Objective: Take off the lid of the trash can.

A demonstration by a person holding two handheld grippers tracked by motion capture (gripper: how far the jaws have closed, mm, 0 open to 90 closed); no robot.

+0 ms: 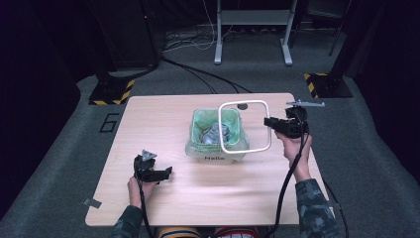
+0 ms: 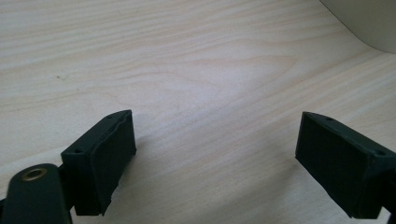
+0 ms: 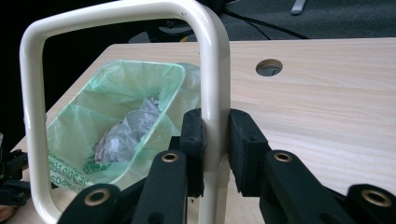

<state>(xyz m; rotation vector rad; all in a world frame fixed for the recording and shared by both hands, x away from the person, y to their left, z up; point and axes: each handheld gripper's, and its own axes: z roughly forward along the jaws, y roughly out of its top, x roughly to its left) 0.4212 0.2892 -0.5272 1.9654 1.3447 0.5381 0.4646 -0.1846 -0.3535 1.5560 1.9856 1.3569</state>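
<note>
A small white bin (image 1: 216,154) lined with a green bag (image 1: 204,124) stands at the table's middle, with crumpled grey waste (image 1: 216,133) inside. My right gripper (image 1: 271,122) is shut on a cream rectangular ring frame (image 1: 244,103), held lifted above and right of the bin. In the right gripper view, the frame's tube (image 3: 213,84) sits clamped between the pads (image 3: 194,140), and the bag (image 3: 116,93) shows through the frame. My left gripper (image 1: 167,172) rests low over the table's front left, open and holding nothing; its pads (image 2: 107,154) stand wide apart above bare wood.
The wooden table (image 1: 163,198) has a round cable hole (image 1: 242,106) behind the bin. A small grey tag (image 1: 92,203) lies at the front left corner. Beyond the table are a grey desk frame (image 1: 252,20), floor cables and yellow-black striped stand bases (image 1: 113,92).
</note>
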